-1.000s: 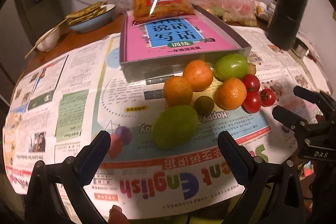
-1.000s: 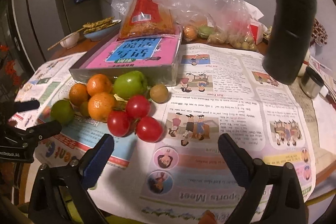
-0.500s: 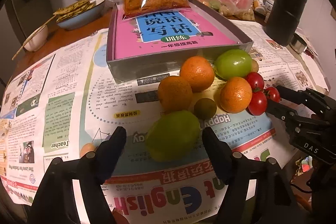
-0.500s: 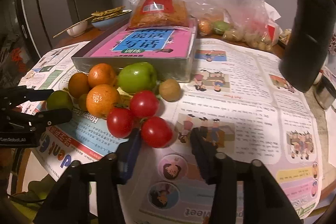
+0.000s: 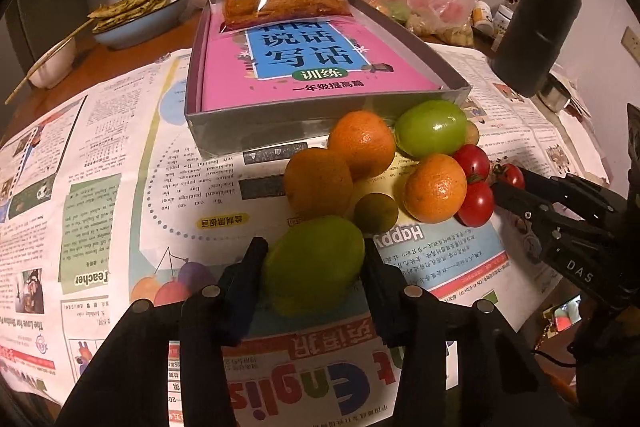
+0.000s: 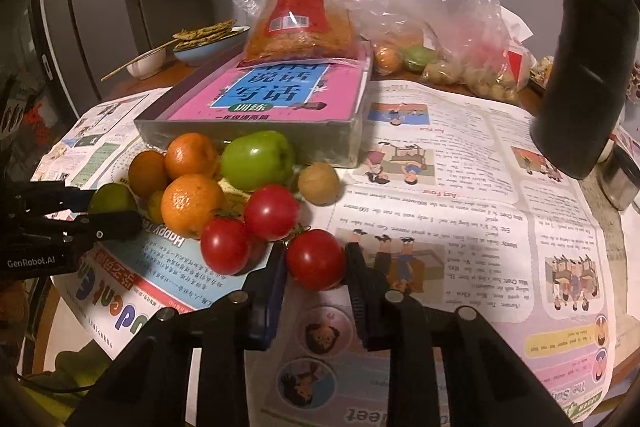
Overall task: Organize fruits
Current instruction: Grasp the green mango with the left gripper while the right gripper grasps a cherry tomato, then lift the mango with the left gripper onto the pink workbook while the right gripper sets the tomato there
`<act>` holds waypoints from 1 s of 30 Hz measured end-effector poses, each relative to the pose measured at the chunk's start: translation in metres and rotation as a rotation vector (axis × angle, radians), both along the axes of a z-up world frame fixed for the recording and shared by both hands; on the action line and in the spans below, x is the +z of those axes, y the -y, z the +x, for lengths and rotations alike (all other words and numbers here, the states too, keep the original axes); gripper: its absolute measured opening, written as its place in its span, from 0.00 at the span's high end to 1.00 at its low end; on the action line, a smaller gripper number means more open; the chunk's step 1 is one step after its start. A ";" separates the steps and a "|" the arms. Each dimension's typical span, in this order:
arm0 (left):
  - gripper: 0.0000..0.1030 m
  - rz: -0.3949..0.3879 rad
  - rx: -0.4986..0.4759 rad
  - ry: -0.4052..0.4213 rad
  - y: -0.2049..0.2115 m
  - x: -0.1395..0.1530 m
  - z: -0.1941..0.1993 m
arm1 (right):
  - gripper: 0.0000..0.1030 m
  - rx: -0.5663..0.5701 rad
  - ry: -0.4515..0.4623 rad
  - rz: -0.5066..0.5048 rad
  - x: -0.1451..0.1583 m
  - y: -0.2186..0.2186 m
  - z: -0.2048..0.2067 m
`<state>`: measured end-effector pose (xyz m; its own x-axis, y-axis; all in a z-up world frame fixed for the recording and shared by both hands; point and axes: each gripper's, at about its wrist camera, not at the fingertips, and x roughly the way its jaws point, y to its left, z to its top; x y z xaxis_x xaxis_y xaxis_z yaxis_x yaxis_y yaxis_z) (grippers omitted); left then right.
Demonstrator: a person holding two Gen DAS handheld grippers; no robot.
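Your left gripper (image 5: 314, 267) fingers have closed from wide onto the green lime (image 5: 314, 265); right gripper (image 6: 316, 269) fingers likewise pinch the near tomato (image 6: 315, 259). Both fruits still sit on the newspaper (image 6: 460, 195) at the pile's edge, so both look ready to lift.

At lower centre of the left view sits a yellow-green mango (image 5: 314, 265) between black fingers (image 5: 250, 267). Above it cluster three orange tangerines (image 5: 362, 143), a bright green apple (image 5: 430, 128) and glossy red tomatoes (image 6: 315, 259). The book (image 5: 308, 67) in the upper middle is pink with a blue panel; the flask (image 5: 538, 23) at upper right is matte black.
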<state>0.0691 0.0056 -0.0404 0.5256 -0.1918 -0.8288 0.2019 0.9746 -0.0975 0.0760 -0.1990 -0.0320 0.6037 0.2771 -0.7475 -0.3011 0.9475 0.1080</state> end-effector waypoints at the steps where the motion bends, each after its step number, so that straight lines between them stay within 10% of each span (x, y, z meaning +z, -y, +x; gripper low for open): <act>1: 0.54 -0.005 0.001 -0.002 -0.001 0.000 0.000 | 0.71 -0.002 0.002 0.004 0.001 0.001 0.000; 30: 0.54 -0.017 0.097 0.115 -0.024 0.058 0.047 | 0.71 0.011 0.084 0.103 0.046 -0.011 0.055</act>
